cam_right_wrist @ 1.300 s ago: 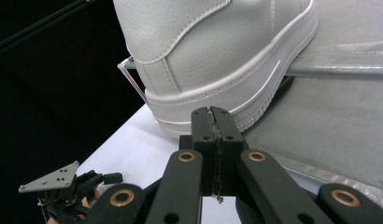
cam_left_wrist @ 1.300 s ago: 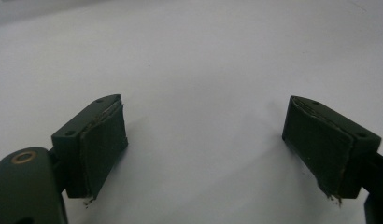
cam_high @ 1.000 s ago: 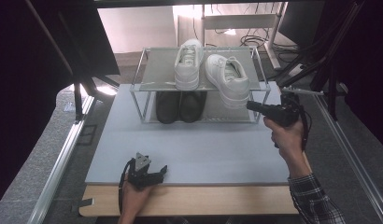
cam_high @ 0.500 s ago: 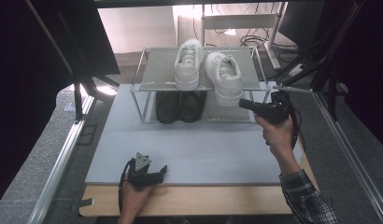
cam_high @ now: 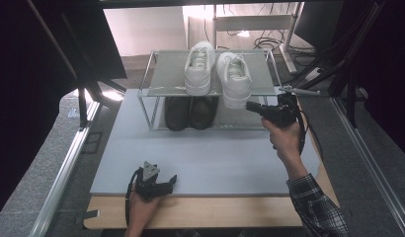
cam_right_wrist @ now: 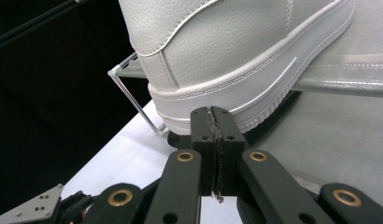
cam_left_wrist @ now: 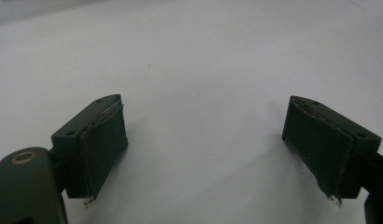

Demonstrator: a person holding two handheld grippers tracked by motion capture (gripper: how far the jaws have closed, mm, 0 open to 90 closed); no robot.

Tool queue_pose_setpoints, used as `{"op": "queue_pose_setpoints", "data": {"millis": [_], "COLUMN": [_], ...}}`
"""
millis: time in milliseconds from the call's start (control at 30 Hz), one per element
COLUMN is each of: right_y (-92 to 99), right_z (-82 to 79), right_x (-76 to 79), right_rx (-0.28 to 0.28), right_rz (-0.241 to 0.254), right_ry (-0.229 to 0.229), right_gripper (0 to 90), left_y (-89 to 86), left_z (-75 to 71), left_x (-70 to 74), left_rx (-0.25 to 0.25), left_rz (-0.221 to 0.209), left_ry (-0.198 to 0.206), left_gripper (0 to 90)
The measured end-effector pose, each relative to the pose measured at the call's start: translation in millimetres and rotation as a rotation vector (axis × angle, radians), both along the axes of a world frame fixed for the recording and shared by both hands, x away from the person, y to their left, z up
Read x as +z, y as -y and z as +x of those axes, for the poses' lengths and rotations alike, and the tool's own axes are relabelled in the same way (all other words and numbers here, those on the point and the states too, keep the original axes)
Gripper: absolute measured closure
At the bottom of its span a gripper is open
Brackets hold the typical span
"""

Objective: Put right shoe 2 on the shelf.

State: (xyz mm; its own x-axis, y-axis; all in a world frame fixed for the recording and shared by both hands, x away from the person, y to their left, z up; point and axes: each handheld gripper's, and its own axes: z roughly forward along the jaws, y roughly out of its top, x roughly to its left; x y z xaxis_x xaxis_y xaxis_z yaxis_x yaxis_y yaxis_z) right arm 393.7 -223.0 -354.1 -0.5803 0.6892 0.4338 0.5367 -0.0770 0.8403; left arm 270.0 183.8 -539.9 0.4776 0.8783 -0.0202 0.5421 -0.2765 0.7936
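Since a second ago right gripper (cam_high: 252,106) slid leftward to right white shoe (cam_high: 233,78) heel | rack (cam_high: 163,79): white pair on top, dark shoes (cam_high: 189,112) below | jaws pressed together, empty, tips at heel sole | left gripper (cam_high: 167,181) spread wide on mat
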Motion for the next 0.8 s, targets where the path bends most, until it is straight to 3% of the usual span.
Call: {"op": "queue_pose_setpoints", "data": {"millis": [800], "right_y": [-21.7], "right_z": [18.3], "right_x": [-2.6], "right_rx": [-0.039], "right_rz": [-0.020], "right_ry": [0.005], "right_gripper": [89.1], "left_y": [-0.3], "left_z": [-0.1], "left_x": [0.2], "left_rx": [-0.002], "left_rz": [0.004], "left_ry": [-0.002], "left_gripper": [13.3]}}
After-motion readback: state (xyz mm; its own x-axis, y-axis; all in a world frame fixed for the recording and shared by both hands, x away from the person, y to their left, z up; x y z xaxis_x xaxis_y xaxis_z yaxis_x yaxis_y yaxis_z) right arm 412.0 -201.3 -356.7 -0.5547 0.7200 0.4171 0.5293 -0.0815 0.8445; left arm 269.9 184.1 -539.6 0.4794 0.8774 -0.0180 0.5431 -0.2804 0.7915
